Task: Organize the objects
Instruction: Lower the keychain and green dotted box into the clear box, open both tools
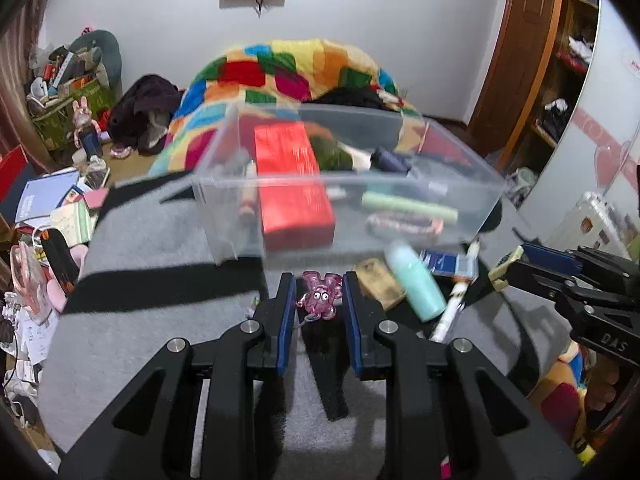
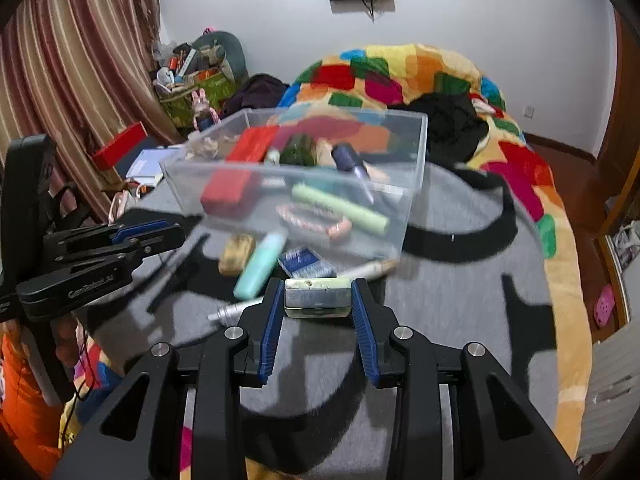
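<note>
My left gripper (image 1: pixel 319 287) is shut on a pink translucent toy figure (image 1: pixel 320 295) and holds it just in front of a clear plastic bin (image 1: pixel 224 200). The bin holds a red box (image 1: pixel 294 188), a green tube (image 1: pixel 408 206) and other small items. My right gripper (image 2: pixel 318 294) is shut on a small metal tin (image 2: pixel 318 298), also in front of the bin (image 2: pixel 416 152). A mint bottle (image 1: pixel 416 284), a blue packet (image 1: pixel 448 262), a tan pouch (image 1: pixel 376 280) and a white pen (image 1: pixel 452 308) lie on the grey cloth near the bin.
The grey and black cloth (image 1: pixel 152 280) covers a bed with a colourful patchwork blanket (image 2: pixel 520 168). Books and clutter (image 1: pixel 52 208) lie on the floor to the left. A curtain (image 2: pixel 72 80) hangs left, a wooden cabinet (image 1: pixel 532 60) stands right.
</note>
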Demonstrator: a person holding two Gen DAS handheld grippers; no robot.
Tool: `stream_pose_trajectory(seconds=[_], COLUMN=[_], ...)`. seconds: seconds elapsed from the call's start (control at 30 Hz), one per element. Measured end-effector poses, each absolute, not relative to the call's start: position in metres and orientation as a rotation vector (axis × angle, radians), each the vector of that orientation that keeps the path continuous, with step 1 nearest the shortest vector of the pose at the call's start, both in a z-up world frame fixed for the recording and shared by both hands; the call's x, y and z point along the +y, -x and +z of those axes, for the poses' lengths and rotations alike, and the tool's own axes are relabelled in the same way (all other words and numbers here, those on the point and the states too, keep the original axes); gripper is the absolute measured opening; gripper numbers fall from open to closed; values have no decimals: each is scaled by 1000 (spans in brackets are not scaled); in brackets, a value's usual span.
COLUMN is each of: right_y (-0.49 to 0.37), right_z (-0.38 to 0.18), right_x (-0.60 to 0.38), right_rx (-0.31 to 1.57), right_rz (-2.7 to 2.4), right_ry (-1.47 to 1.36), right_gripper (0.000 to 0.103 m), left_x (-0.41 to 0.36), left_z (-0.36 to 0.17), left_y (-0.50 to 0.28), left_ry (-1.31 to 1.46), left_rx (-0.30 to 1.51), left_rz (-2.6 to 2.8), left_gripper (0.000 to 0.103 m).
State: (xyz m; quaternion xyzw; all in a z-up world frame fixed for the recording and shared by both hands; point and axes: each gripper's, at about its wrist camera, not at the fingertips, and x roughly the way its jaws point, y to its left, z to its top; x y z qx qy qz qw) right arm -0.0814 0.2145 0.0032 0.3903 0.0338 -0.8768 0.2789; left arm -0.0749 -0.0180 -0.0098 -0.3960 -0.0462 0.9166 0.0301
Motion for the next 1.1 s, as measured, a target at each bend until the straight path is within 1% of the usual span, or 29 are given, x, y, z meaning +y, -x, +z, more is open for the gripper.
stream_pose_trajectory(seconds=[0.33, 0.5, 0.67, 0.83, 1.1], right_y=[97, 107, 113, 124, 160], right_z=[43, 55, 61, 60, 35], right_x=[203, 200, 194, 183, 167], right_rx=[87, 58, 29, 44, 65], right_rz=[-2403, -2410, -2407, -2407, -2394], right_ry=[-906, -880, -859, -864, -975], right_gripper=[31, 31, 31, 31, 31], left_x=[-30, -34, -47, -52, -56], left_z=[45, 69, 85, 84, 50], left_y=[79, 89, 103, 121, 154], left_ry=[1053, 979, 928, 938, 1059], left_rx=[-163, -128, -178, -214, -291], left_rz=[2902, 2943, 2961, 2951, 2902], left_gripper=[23, 23, 23, 23, 23])
